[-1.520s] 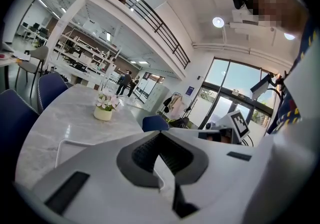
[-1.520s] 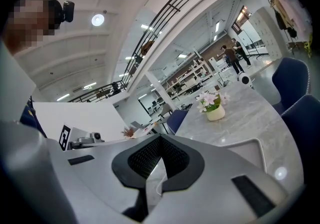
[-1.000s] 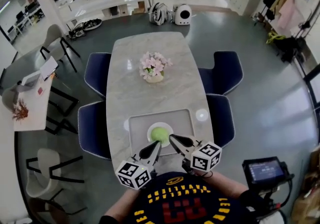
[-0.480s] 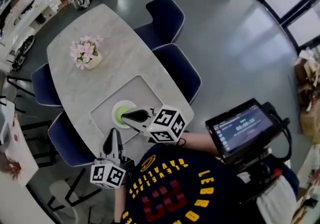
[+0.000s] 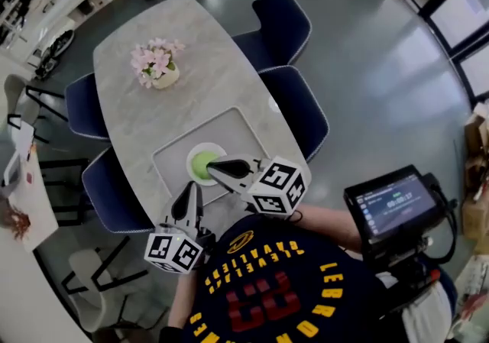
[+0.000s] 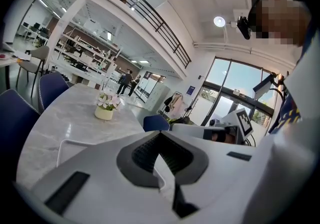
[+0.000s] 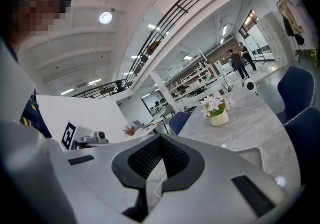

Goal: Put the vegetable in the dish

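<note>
1. Grey tray (image 5: 246,134) at the near end of the marble table (image 5: 202,59), close to the near edge and between the two long edges.
2. White dish (image 5: 190,158) on the tray, toward the tray's near left side.
3. Green vegetable (image 5: 205,163), round, lying in the middle of the dish.
4. Right gripper (image 5: 212,168) low over the tray's near part, with its tips at the near rim of the dish. Touching the rim or just clear of it: cannot tell. Fingers clenched tip to tip, with nothing between them; only tray and table surface visible through the gap under the dark pads.
5. Left gripper (image 5: 192,189) at the table's near edge, pointing up along the tray's near left side, near the dish but apart from it. Fingers likewise pressed together and empty.
6. Pot of pink flowers (image 5: 157,66) toward the far end of the table, well apart from the tray.
7. Navy chairs (image 5: 294,108) along both long edges, two to a side.
8. Small monitor (image 5: 393,204) off the table, beside the person's right arm.
</note>
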A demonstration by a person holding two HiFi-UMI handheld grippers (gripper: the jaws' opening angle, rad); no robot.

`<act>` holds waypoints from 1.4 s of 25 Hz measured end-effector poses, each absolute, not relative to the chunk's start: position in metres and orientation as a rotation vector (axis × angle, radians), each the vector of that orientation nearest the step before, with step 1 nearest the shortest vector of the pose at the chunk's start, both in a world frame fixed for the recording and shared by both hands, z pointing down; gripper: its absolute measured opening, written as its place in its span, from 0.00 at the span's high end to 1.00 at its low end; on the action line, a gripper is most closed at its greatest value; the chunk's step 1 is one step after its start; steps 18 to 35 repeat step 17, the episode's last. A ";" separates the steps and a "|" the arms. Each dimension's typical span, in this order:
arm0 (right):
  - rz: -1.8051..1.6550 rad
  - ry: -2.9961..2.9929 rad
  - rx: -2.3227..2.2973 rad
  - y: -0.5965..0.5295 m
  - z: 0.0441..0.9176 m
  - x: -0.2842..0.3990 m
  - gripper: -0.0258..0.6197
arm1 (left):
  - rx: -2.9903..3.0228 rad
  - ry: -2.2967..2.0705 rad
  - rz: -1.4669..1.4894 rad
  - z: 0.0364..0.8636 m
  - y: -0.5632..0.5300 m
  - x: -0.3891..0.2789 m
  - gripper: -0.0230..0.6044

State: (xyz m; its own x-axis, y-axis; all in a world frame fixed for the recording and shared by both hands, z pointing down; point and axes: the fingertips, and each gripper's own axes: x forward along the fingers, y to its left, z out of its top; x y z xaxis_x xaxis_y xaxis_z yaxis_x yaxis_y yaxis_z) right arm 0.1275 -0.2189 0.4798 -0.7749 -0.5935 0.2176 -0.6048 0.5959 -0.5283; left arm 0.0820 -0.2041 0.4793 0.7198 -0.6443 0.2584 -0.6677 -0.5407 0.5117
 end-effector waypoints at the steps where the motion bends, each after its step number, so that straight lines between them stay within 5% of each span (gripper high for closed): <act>1: 0.934 -2.786 1.061 -0.219 0.479 0.132 0.95 | 2.334 -0.984 0.047 0.479 -0.204 0.085 0.96; 35: 0.955 -2.776 1.014 -0.211 0.481 0.125 0.95 | 2.300 -1.017 0.029 0.479 -0.196 0.079 0.96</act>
